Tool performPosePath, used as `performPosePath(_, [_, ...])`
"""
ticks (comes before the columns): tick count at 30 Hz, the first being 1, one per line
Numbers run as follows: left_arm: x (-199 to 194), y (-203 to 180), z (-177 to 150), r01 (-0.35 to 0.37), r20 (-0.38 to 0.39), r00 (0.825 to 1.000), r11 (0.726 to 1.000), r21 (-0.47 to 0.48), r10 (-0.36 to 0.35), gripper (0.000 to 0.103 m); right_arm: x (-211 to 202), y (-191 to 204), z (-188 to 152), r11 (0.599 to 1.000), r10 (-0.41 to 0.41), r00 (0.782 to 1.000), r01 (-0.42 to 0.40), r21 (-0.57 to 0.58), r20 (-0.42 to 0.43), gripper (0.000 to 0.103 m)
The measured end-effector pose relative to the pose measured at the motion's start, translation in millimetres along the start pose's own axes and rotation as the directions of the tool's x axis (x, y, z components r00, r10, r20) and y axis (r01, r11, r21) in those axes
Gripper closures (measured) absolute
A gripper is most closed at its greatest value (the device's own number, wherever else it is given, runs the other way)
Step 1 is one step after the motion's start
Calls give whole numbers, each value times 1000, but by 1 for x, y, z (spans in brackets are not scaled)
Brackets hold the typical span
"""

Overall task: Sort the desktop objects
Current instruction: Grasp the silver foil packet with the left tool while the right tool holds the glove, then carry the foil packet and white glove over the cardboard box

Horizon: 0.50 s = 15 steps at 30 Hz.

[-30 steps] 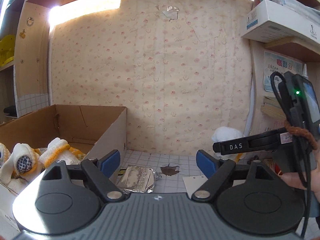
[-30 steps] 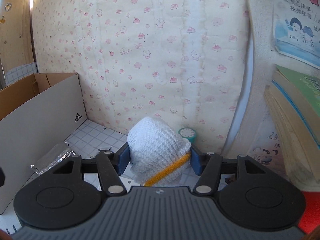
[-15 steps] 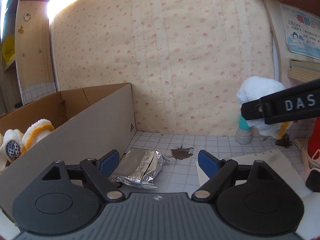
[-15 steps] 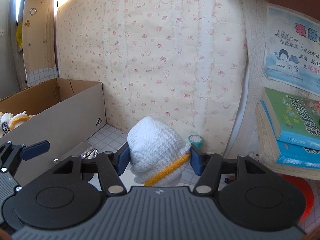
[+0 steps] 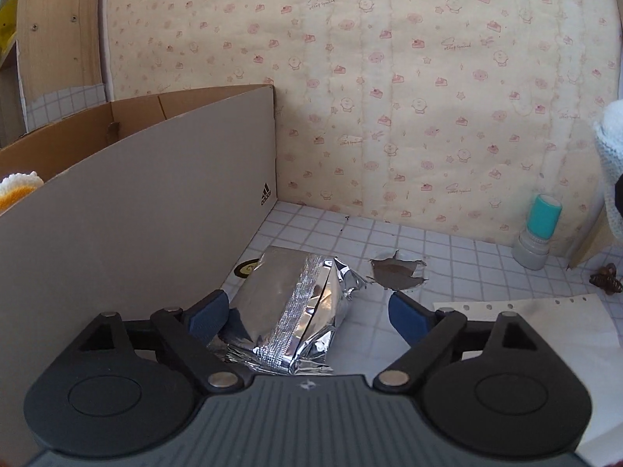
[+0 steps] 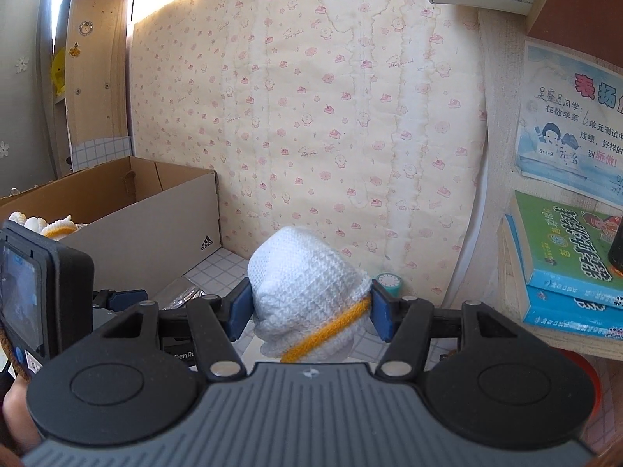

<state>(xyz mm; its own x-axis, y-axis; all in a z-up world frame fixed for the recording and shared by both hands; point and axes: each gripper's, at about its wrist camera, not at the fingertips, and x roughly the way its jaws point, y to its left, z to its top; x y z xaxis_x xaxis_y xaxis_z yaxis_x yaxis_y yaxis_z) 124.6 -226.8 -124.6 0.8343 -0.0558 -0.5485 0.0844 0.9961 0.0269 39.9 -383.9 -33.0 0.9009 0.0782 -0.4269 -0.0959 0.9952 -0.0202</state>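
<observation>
A foil packet (image 5: 290, 313) is seen lying on the checked bench (image 5: 459, 268), between the opening, unclenched fingers of the left claw (image 5: 307, 313), perhaps touching the left pad. A box (image 5: 155, 210) stands beside it. A knitted item (image 6: 307, 299) is gripped by the right claw (image 6: 309, 309) before patterned wallpaper (image 6: 311, 116).

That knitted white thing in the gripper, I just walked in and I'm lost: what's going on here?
A person is sorting desk clutter with two handheld grippers. The right gripper is shut on a white knitted piece with a yellow band, held above the desk. The left gripper is opening over a silver foil packet lying beside the cardboard box, not gripping it yet. Similar knitted pieces already sit in the box.
</observation>
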Motion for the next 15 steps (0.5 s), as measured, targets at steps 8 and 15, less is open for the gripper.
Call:
performPosePath(8, [8, 10, -1, 24, -18, 1000, 1000, -12, -24, 39, 5, 9, -1, 1000, 11, 1000, -11, -9, -1, 43])
performPosePath(15, [-10, 14, -5, 22, 44, 999, 1000, -14, -21, 41, 4, 14, 0, 1000, 15, 1000, -14, -15, 5, 43])
